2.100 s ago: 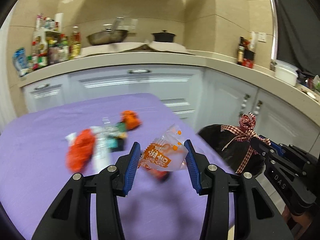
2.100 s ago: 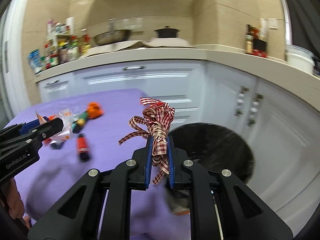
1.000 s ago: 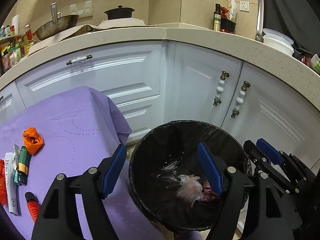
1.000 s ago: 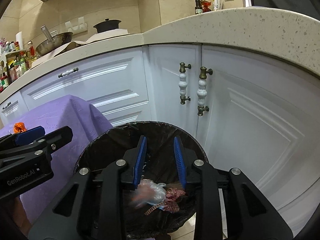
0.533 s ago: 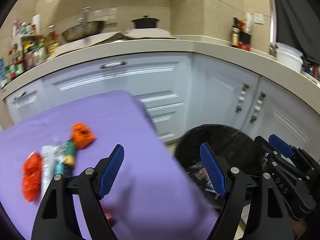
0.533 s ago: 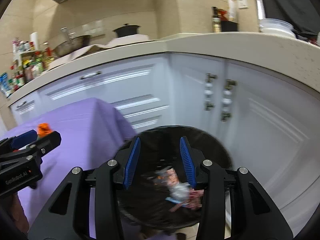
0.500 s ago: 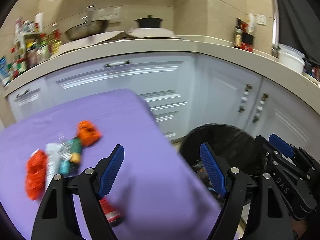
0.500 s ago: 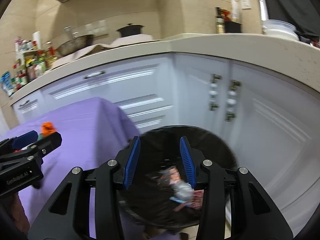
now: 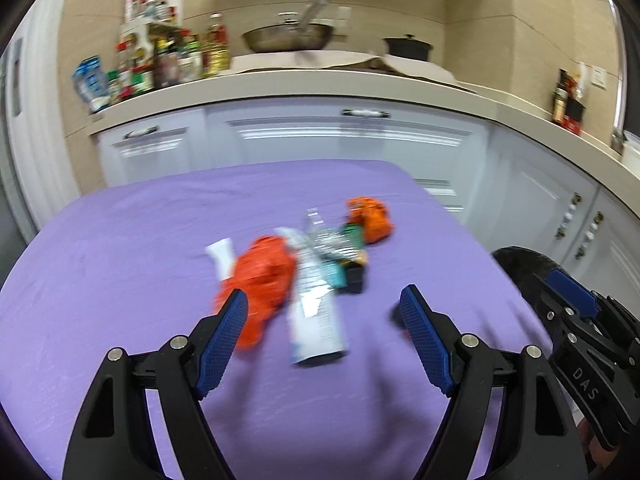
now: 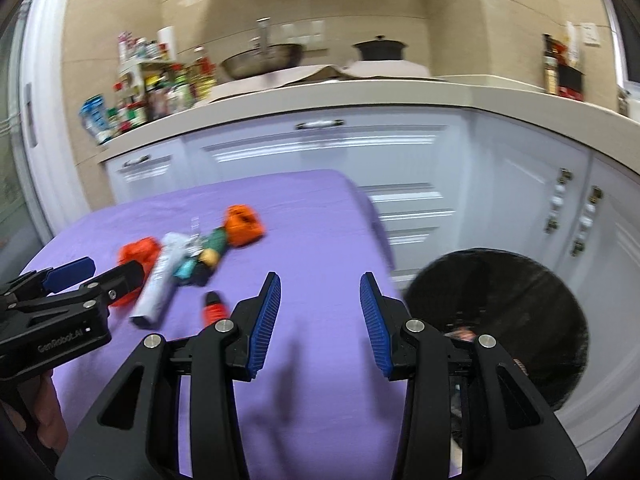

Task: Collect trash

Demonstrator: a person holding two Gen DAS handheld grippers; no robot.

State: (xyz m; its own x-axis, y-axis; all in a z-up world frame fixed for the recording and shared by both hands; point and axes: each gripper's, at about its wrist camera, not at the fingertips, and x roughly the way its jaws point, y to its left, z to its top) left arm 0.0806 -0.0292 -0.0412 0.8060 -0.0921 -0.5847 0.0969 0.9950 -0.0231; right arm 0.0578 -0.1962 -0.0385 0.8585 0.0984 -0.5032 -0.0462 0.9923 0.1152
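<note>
Both the left gripper [image 9: 322, 328] and right gripper [image 10: 318, 320] gape empty above overlapping wrappers [image 9: 316, 280], which risk scattering if grabbed carelessly

Wok [image 9: 288, 38] on countertop [image 9: 360, 88]; black lidded pot [image 9: 408, 46] right of wok; condiment bottles [image 9: 160, 64] left (blurred); white cabinets [image 9: 348, 136] beneath.

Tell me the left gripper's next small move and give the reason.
Probably ease the left gripper forward and down onto the white tube. Its jaws are open and empty, and the tube lies nearest between them on the purple table, amid the remaining trash.
</note>
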